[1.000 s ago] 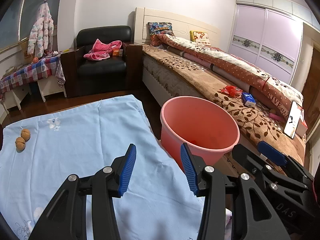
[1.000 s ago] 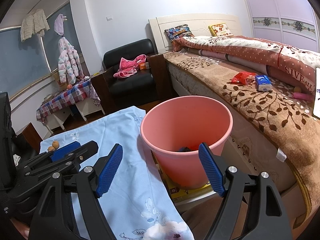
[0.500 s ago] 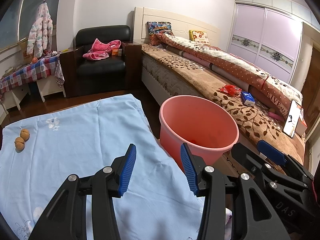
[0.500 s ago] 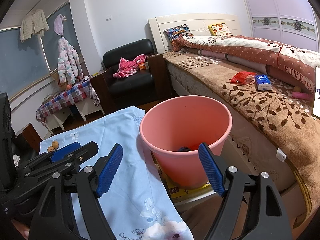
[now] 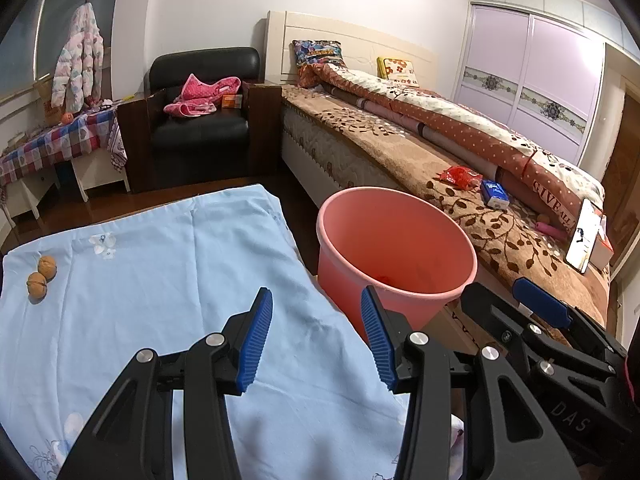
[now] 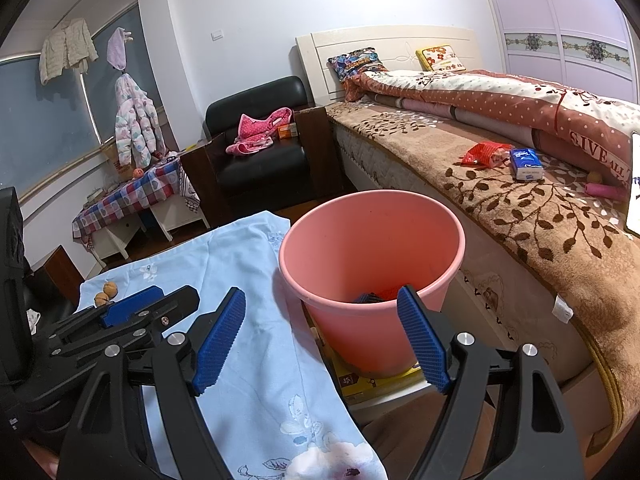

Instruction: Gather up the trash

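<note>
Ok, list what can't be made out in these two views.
- Bucket contents: its near rim hides all but a dark and a red scrap, right wrist view.
- Box under the bucket: mostly covered by it; print unreadable.
- Phone on the bed: in the left wrist view its screen is too small to read; the right wrist view cuts it off.
</note>
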